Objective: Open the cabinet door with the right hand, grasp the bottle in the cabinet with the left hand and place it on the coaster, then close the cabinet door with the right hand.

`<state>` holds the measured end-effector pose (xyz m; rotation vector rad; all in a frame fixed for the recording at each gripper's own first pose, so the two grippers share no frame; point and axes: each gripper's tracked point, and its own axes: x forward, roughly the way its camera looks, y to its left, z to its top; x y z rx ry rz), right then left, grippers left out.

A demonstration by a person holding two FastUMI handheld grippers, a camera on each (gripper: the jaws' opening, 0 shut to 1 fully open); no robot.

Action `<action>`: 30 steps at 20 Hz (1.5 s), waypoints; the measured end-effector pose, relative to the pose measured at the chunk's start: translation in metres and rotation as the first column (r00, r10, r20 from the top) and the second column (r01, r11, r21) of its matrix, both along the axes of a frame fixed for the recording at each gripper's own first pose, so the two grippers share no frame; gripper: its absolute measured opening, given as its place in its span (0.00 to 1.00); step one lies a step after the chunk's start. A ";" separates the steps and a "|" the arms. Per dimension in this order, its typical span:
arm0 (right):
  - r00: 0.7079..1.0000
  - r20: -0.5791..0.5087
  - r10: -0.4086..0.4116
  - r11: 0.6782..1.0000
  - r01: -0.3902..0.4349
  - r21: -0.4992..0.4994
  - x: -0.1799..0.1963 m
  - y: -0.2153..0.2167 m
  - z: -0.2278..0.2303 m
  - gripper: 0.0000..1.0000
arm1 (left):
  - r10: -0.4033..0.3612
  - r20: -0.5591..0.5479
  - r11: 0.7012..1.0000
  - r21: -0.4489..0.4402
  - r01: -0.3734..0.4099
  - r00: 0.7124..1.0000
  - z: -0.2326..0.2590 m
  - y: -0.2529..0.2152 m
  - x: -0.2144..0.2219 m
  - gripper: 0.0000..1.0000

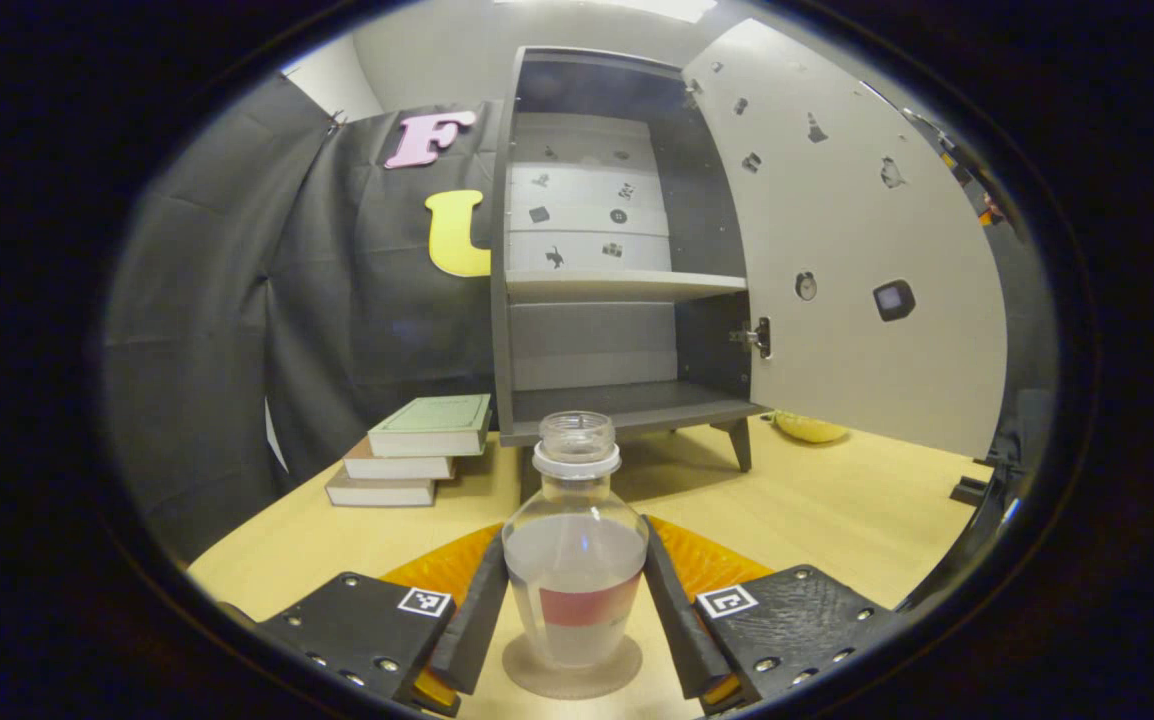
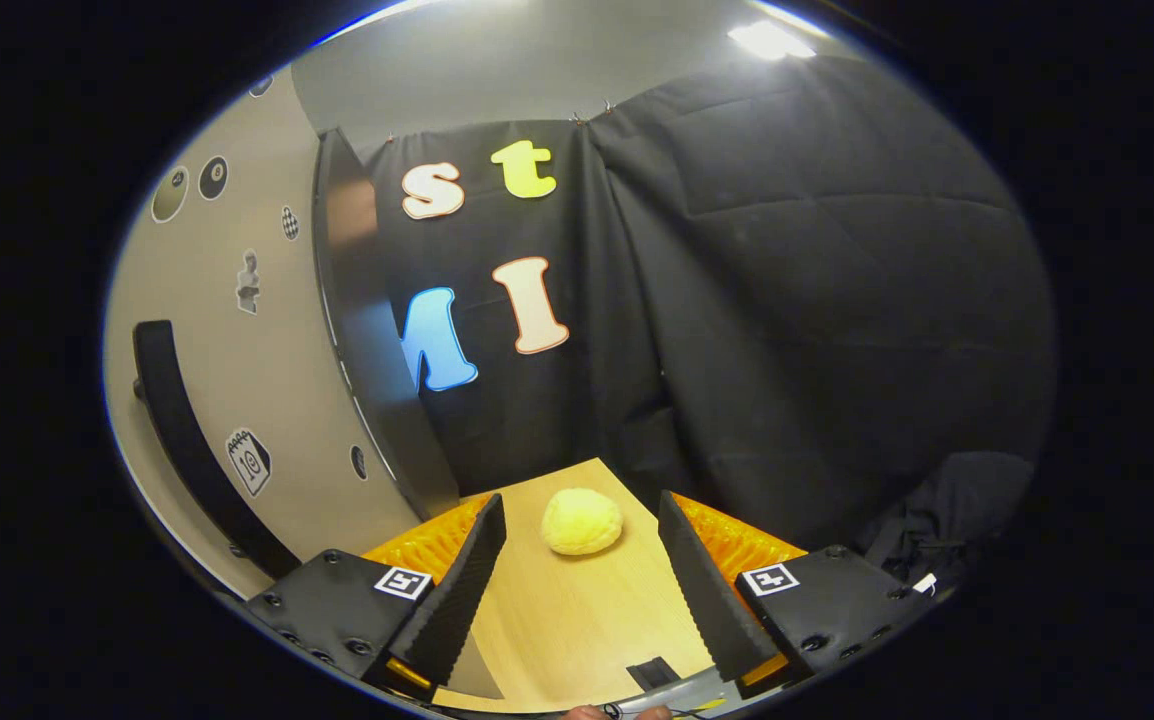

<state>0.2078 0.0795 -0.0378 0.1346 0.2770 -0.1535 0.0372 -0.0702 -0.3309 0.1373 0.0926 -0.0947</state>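
Standing on the coaster point(image 1: 571, 672), the bottle point(image 1: 575, 560) sits between the left gripper point(image 1: 574, 625) fingers, contact unclear. Cabinet door point(image 1: 852, 250) open; books point(image 1: 415, 452) left. Right gripper point(image 2: 577, 590) spread, yellow lump point(image 2: 582, 521) ahead.

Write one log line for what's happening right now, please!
stage: bottle on coaster | left tongs around bottle | right tongs open, empty | cabinet door open

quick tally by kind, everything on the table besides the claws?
Books: 3
Bottle: 1
Coaster: 1
Cabinet: 1
Yellow bun-like lump: 1
Total: 7
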 end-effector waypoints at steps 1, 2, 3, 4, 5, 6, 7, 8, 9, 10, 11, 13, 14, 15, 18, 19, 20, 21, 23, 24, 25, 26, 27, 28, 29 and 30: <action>1.000 -0.016 -0.002 1.000 0.002 -0.008 -0.001 0.000 -0.004 0.97 | 0.006 -0.011 1.000 0.006 -0.006 1.000 -0.004 0.002 0.000 0.74; 1.000 -0.022 0.000 1.000 0.000 -0.013 -0.002 0.000 -0.005 0.97 | 0.015 -0.004 1.000 0.006 -0.015 1.000 -0.004 0.004 -0.004 0.74; 1.000 -0.024 0.002 1.000 -0.002 -0.017 -0.003 0.001 -0.006 0.90 | 0.017 -0.003 1.000 0.000 -0.017 1.000 -0.005 0.006 -0.005 0.74; 1.000 -0.024 0.004 1.000 -0.005 -0.021 -0.003 0.001 -0.007 0.97 | 0.020 -0.007 1.000 -0.003 -0.020 1.000 -0.005 0.006 -0.005 0.74; 1.000 -0.026 0.006 1.000 -0.006 -0.023 -0.004 0.002 -0.008 0.97 | 0.019 -0.010 1.000 -0.004 -0.019 1.000 -0.005 0.005 -0.007 0.72; 1.000 -0.029 0.009 1.000 -0.010 -0.019 -0.004 0.004 -0.010 0.97 | 0.018 -0.015 1.000 -0.005 -0.018 1.000 -0.005 0.005 -0.006 0.74; 0.999 -0.034 0.019 1.000 -0.019 -0.013 -0.005 0.008 -0.012 0.97 | 0.019 -0.021 1.000 -0.008 -0.019 1.000 -0.005 0.006 -0.004 0.74; 0.999 -0.035 0.025 1.000 -0.026 -0.011 -0.005 0.010 -0.013 0.91 | 0.021 -0.029 1.000 -0.013 -0.021 0.999 -0.005 0.007 -0.003 0.74; 0.999 -0.031 0.030 0.999 -0.031 -0.017 -0.007 0.011 -0.012 0.97 | 0.019 -0.040 1.000 -0.016 -0.020 0.999 -0.008 0.006 -0.004 0.75; 0.999 -0.033 0.033 0.999 -0.034 -0.028 -0.009 0.011 -0.013 0.97 | 0.019 -0.052 1.000 -0.014 -0.019 0.998 -0.009 0.006 -0.005 0.75; 0.999 -0.038 0.034 0.999 -0.036 -0.037 -0.010 0.010 -0.014 0.97 | 0.012 -0.058 1.000 -0.013 -0.013 0.998 -0.010 0.006 -0.005 0.76; 0.999 -0.031 0.037 0.999 -0.038 -0.037 -0.014 0.010 -0.011 0.97 | 0.016 -0.047 1.000 -0.012 -0.017 0.999 -0.001 0.006 -0.004 0.82; 0.999 -0.021 0.034 0.999 -0.035 -0.034 -0.015 0.010 -0.007 0.97 | 0.014 -0.043 1.000 -0.015 -0.015 0.999 0.004 0.005 -0.003 0.85; 0.999 -0.012 0.029 0.999 -0.030 -0.032 -0.016 0.009 -0.005 0.97 | 0.013 -0.037 1.000 -0.012 -0.013 0.999 0.011 0.005 -0.002 0.84; 1.000 0.006 0.020 0.999 -0.020 -0.034 -0.021 0.004 -0.002 0.90 | 0.012 -0.011 1.000 -0.009 -0.012 1.000 0.039 0.006 0.000 0.84; 1.000 0.010 0.016 0.999 -0.016 -0.038 -0.023 0.003 -0.001 0.90 | 0.008 -0.003 1.000 -0.008 -0.008 1.000 0.049 0.005 -0.003 0.84; 1.000 0.012 0.015 0.999 -0.014 -0.039 -0.023 0.002 -0.002 0.90 | -0.001 0.002 1.000 -0.009 0.001 1.000 0.059 0.003 -0.003 0.82; 1.000 0.015 0.015 0.999 -0.015 -0.033 -0.023 0.002 -0.004 0.90 | -0.013 0.007 1.000 -0.008 0.013 1.000 0.070 -0.001 -0.004 0.84; 0.999 0.026 0.022 1.000 -0.021 -0.012 -0.021 0.003 -0.005 0.90 | -0.016 0.031 1.000 0.010 0.016 0.999 0.100 -0.005 -0.010 0.82; 0.999 0.041 0.031 1.000 -0.031 -0.007 -0.018 0.004 -0.004 0.90 | -0.005 0.039 1.000 0.016 0.005 0.999 0.113 -0.006 -0.012 0.82; 0.998 0.053 0.037 0.999 -0.036 -0.018 -0.014 0.000 -0.006 0.90 | 0.025 0.039 0.999 0.037 -0.026 0.999 0.125 -0.004 -0.017 0.82; 0.998 0.053 0.038 0.999 -0.036 -0.035 -0.010 -0.006 -0.011 0.90 | 0.056 0.050 0.997 0.054 -0.058 0.997 0.141 -0.005 -0.023 0.82; 0.998 0.052 0.033 0.999 -0.030 -0.045 -0.006 -0.013 -0.014 0.90 | 0.086 0.051 0.994 0.057 -0.089 0.995 0.154 -0.009 -0.030 0.84; 0.998 0.060 0.033 0.999 -0.030 -0.037 -0.005 -0.016 -0.014 0.90 | 0.109 0.030 0.993 0.039 -0.110 0.994 0.162 -0.017 -0.037 0.84; 0.996 0.083 0.035 0.999 -0.034 -0.014 0.000 -0.016 -0.009 0.91 | 0.128 0.002 0.992 0.009 -0.128 0.992 0.166 -0.026 -0.043 0.84; 0.994 0.106 0.038 0.999 -0.039 0.012 0.006 -0.016 -0.004 0.91 | 0.142 -0.030 0.989 -0.024 -0.143 0.989 0.171 -0.034 -0.048 0.83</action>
